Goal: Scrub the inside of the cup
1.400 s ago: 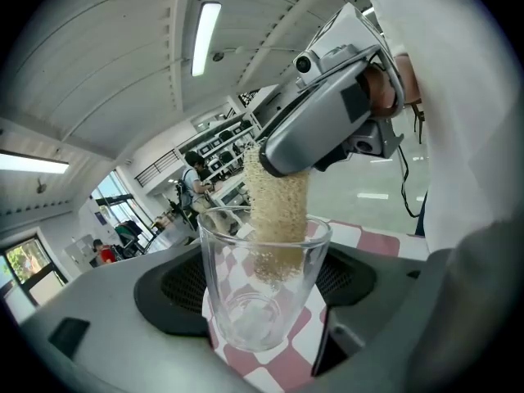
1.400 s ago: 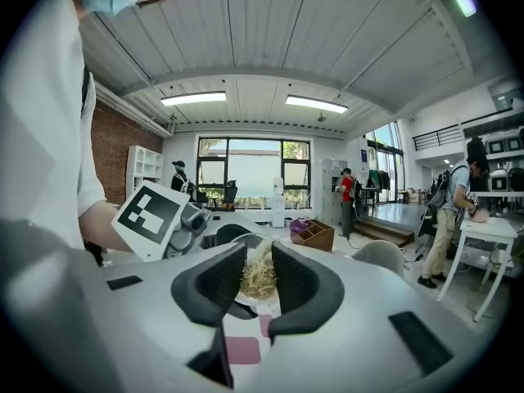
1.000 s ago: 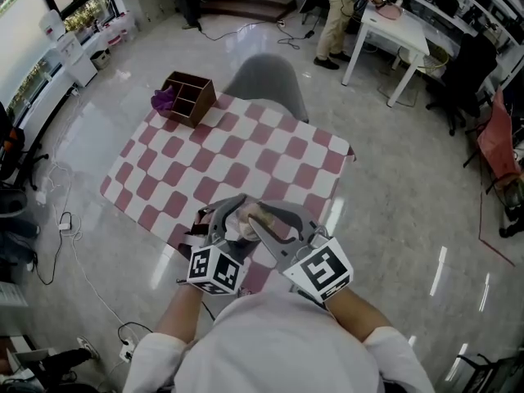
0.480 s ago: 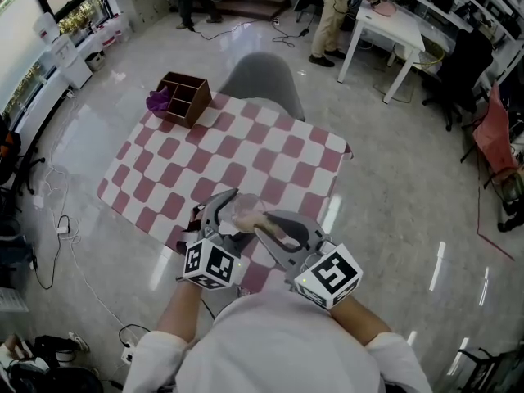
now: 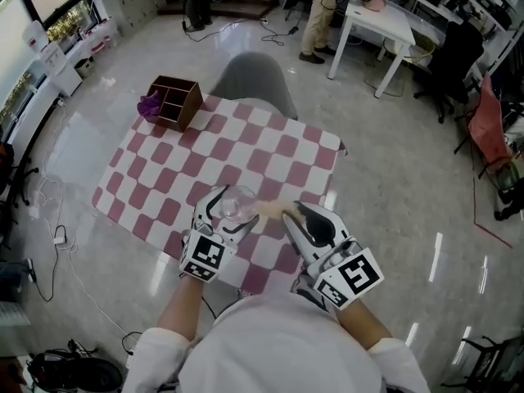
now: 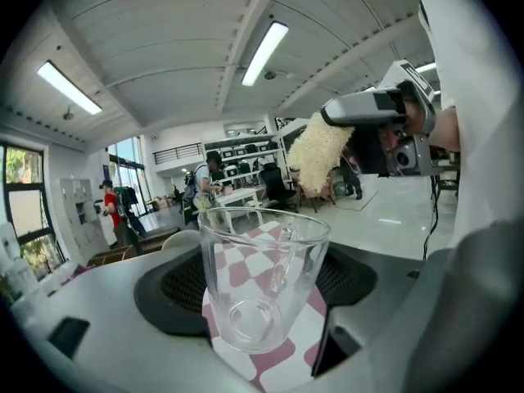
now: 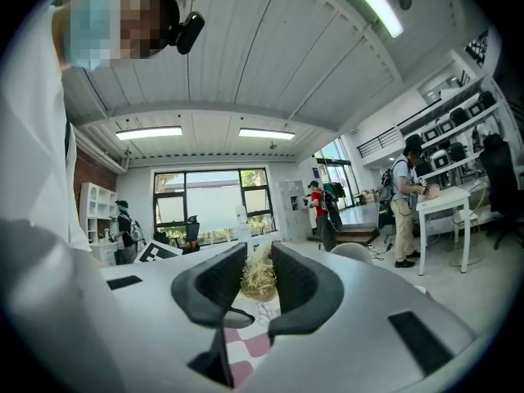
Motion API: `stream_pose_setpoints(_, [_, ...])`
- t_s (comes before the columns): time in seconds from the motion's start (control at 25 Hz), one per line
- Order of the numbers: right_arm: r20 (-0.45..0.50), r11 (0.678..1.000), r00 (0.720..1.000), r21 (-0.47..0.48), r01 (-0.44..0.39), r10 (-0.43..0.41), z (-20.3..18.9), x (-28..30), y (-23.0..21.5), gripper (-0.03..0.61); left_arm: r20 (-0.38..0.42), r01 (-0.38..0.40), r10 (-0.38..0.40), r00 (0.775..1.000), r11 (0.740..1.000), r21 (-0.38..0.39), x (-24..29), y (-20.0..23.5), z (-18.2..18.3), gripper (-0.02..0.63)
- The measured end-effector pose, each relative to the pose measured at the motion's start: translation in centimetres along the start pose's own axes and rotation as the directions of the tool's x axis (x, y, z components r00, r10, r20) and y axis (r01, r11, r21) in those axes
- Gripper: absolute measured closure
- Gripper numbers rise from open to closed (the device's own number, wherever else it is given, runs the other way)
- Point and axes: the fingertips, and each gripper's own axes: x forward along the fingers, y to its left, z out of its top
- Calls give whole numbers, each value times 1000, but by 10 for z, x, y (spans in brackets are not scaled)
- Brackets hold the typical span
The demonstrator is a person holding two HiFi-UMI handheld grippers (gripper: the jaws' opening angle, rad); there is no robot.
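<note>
A clear glass cup point(image 5: 231, 202) with a handle is clamped between the jaws of my left gripper point(image 5: 225, 206), above the near edge of the checked table point(image 5: 246, 150). In the left gripper view the cup point(image 6: 262, 289) is seen with its base toward the camera and nothing inside it. My right gripper point(image 5: 288, 213) is shut on a pale straw-coloured scrubber point(image 5: 273, 210), just right of the cup's mouth. The scrubber point(image 6: 319, 150) hangs outside the cup, apart from its rim. In the right gripper view the scrubber point(image 7: 260, 275) sits between the black pads point(image 7: 219, 283).
A brown wooden organiser box point(image 5: 173, 101) with a purple cloth point(image 5: 149, 105) stands on the table's far left corner. A grey chair point(image 5: 250, 80) is behind the table. A white desk point(image 5: 378, 21) and people stand further off. Cables lie on the floor at left.
The two grippers were pressed together with the scrubber at the cup's mouth. The right gripper has drawn away to the right, taking the scrubber out; the left has shifted slightly left.
</note>
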Motion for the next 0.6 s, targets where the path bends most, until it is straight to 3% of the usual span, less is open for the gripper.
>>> stream_pose_setpoints(0.28, [-12, 993, 993, 17, 118, -118, -10, -17, -18, 469, 94, 35, -19, 995, 985, -171, 25, 19, -9, 244])
stream_pose_setpoints(0.6, [-61, 973, 972, 37, 227, -225, -28, -41, -26, 469, 101, 81, -58, 993, 968, -238, 58, 25, -44, 244])
